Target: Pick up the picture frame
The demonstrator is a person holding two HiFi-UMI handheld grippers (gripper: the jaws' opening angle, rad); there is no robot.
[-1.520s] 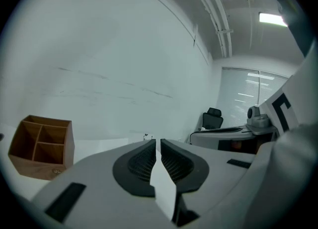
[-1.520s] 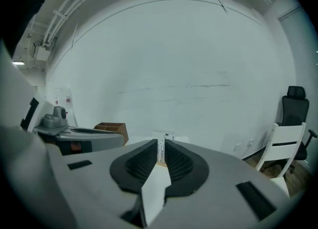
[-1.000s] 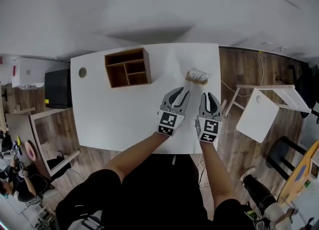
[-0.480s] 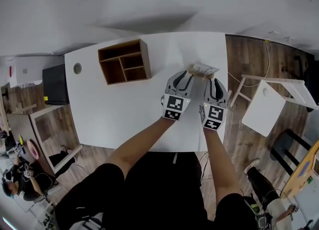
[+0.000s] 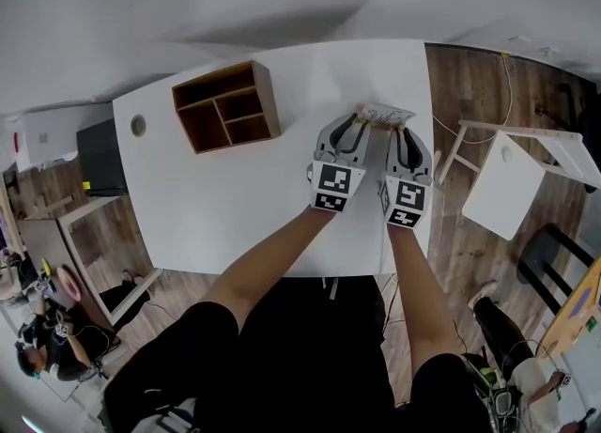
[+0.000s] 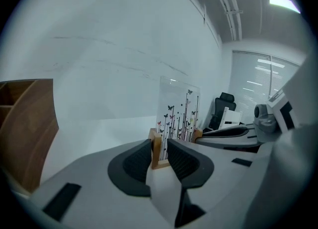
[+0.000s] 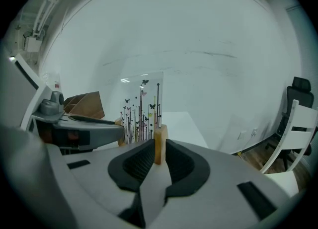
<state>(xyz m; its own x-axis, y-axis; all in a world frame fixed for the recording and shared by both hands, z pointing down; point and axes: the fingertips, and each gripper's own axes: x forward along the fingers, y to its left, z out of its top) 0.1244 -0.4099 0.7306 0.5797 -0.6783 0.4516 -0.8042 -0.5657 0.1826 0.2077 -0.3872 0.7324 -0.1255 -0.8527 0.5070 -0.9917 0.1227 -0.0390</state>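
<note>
My left claw (image 5: 351, 127) and right claw (image 5: 403, 132) each pinch a wooden foot (image 7: 160, 146) of the frame (image 5: 385, 115), upright on the bench (image 5: 235, 206) right of the organizer (image 5: 225, 107). Light, rigid; pane (image 6: 179, 109) seems fragile.

The left gripper (image 5: 351, 124) and right gripper (image 5: 402, 131) have moved forward across the white table (image 5: 235, 201) to the clear butterfly-printed picture frame (image 5: 385, 115); their jaws now pinch its wooden end blocks.

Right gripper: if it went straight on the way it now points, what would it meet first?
The frame: its wooden end post already sits between the jaws of the right gripper, so it would probably just push further onto that post.
</note>
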